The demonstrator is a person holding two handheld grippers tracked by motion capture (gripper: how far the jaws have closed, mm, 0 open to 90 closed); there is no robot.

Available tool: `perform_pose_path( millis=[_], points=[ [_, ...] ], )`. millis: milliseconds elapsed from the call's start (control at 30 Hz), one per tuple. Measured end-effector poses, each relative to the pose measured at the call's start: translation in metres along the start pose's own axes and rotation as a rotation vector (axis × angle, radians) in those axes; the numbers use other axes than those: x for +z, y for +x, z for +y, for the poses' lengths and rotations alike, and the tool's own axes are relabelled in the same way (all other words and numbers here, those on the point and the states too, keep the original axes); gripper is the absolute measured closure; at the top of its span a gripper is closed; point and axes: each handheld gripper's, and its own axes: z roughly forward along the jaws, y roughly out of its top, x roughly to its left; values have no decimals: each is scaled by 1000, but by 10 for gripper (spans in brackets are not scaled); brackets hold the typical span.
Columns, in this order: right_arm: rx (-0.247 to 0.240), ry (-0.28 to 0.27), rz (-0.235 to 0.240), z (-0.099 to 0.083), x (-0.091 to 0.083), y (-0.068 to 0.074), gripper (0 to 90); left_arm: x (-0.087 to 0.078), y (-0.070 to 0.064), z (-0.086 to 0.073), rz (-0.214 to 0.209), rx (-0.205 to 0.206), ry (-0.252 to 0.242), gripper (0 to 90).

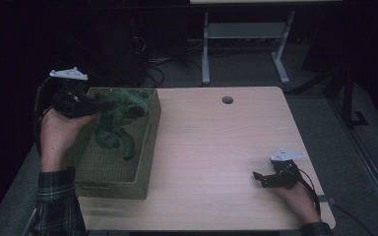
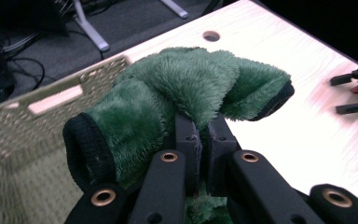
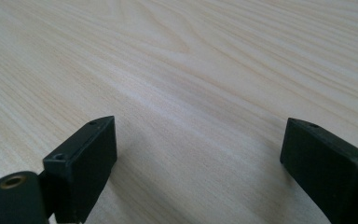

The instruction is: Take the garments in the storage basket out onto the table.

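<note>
Left gripper: held over the far left part of the woven basket, jaws clamped together on a fold of green plush cloth. In the left gripper view the pinched fabric bulges over the jaw tips, hiding the contact itself; two black-edged openings show, one at the left and one at the right, though what kind of garment or toy this is cannot be made out.

Green plush cloth: hangs from the jaws, lower end trailing down inside the basket; whether it touches the basket floor is unclear in the dim high view.

Woven basket: olive, rectangular, at the left edge of the table; its near left corner is partly covered by the person's sleeve.

Right gripper: low at the near right of the table, jaws spread wide with bare wood between them, holding nothing. Contact with the tabletop cannot be told.

Table: a round hole near its far edge.
</note>
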Motion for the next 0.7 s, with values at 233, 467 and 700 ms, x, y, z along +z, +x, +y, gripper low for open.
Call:
perform_pose_path(
  millis=[233,467,700],
  points=[
    [0,0,-1,0,0,0,103,6,-20,17,-16,37,-23,860],
    [-1,0,-1,0,0,0,102,17,-37,31,-59,55,-40,861],
    [2,2,0,0,0,0,102,38,-61,44,-100,80,-39,860]
  ],
)
